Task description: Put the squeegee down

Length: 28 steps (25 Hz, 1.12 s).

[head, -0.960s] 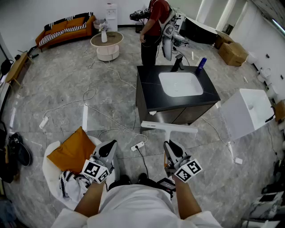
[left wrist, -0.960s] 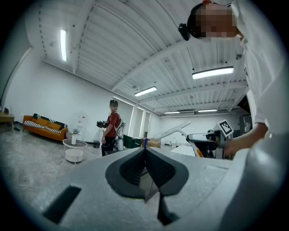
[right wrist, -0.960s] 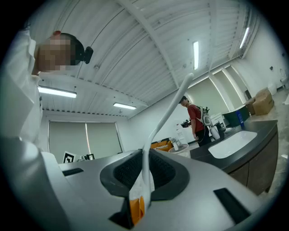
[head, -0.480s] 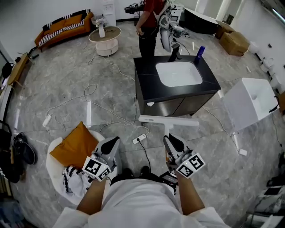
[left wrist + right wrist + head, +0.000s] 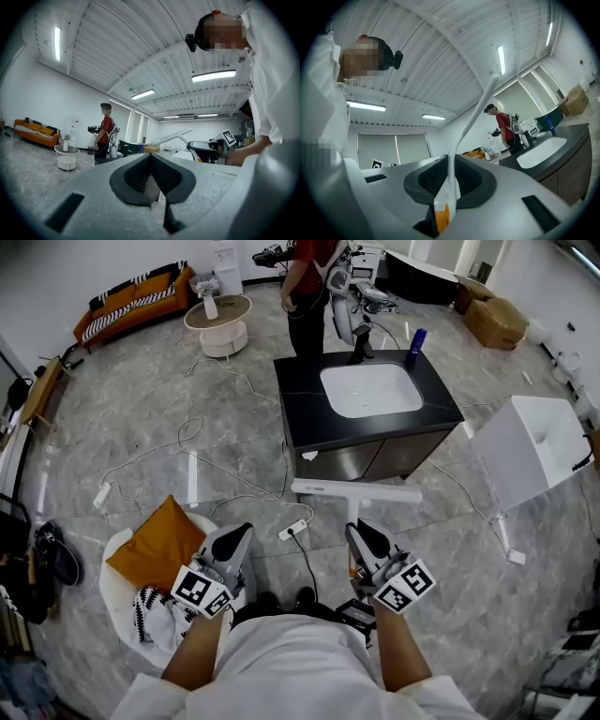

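Note:
A white squeegee with a long crossbar blade sticks forward from my right gripper, which is shut on its handle. In the right gripper view the white handle rises between the dark pads, with an orange part at its base. My left gripper is shut with nothing in it, held level at the left; in the left gripper view its pads meet. The squeegee blade hangs in front of the black sink cabinet with a white basin.
A person in a red shirt stands behind the sink cabinet. A blue bottle stands on the counter. A white box is at the right. A white chair with an orange cushion is at the left. Cables and a power strip cross the floor.
The sink cabinet has drawn nearer in the head view and the squeegee blade has come closer to its front. Both grippers keep their pose and grip.

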Motion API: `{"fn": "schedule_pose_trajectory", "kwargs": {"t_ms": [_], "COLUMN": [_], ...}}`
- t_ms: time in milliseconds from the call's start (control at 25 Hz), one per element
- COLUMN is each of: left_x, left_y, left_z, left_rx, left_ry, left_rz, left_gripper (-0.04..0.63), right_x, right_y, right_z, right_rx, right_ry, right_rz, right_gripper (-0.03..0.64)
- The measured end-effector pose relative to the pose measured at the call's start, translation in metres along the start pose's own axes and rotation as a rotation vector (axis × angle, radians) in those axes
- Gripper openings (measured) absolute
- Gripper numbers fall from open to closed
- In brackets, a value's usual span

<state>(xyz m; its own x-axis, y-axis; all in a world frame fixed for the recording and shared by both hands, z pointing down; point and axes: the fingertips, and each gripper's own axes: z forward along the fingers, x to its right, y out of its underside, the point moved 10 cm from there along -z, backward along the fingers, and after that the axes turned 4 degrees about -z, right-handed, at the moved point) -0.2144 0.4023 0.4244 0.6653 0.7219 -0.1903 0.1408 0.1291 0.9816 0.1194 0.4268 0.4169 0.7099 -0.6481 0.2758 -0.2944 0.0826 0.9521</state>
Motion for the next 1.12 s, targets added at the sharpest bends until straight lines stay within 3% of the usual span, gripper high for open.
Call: {"fn": "schedule_pose_trajectory", "kwargs": {"t_ms": [560,1120], "left_x": [0.001,-0.091], "left_y": [0.007,0.006], "left_z": [0.024,0.111], "left_rx": [-0.044,-0.037], "left_ry": [-0.006,0.042], "left_rz": [-0.005,-0.045], "left_gripper": [0.014,0.014], "right_x": [0.039,0.106], "right_y": [0.007,0.000], "right_z": [-0.005,0.085], "right_rx": [-0.009,-0.061], "right_ry": [0.005,0.015], "right_rz": [0.051,0.060], "right_gripper": [0.054,0.054]}}
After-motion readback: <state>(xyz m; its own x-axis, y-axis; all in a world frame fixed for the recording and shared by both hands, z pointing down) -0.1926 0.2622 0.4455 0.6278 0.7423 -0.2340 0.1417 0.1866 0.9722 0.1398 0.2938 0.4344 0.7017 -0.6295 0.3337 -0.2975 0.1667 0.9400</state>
